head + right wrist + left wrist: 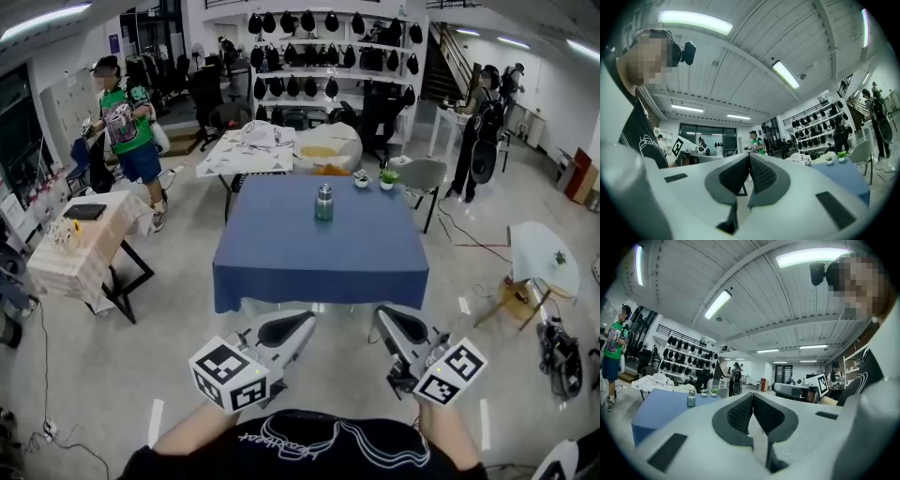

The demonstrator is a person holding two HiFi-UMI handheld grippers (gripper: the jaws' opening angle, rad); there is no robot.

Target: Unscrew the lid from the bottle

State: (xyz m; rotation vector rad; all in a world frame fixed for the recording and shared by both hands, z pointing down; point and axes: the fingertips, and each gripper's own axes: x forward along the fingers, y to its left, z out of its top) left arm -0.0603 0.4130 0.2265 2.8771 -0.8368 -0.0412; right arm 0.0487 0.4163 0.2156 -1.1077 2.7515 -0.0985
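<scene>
Close in front of the wearer's chest, the left tongs (pixel 306 319) and the right tongs (pixel 382 315) sit side by side, tips aimed forward. Both are fully closed, ribbed pads pressed together with nothing between them. Bare floor (pixel 187 309) lies directly below and just ahead of the tips. Beyond it stands the blue-clothed tabletop (pixel 319 258), its near edge still apart from both tongs. The bottle (pixel 323 203), a small metal flask, stands upright well ahead of the tongs, roughly on the line between them and toward the far side of the tabletop. Its lid (pixel 323 188) is still on, so the unscrewing has not begun. Further out and a little to the right of the bottle are two small potted plants (pixel 375 178) near the far edge. The main risk, as I judge it, is arriving with the tongs still closed: a closed tip would push the tall, narrow bottle over instead of taking it. Its smooth metal body may also slip in the pads, and if only the lid is gripped the whole bottle would likely turn with it. A pull on the bottle could drag the loose cloth. A wide sweep with the right tongs could catch the plants.
</scene>
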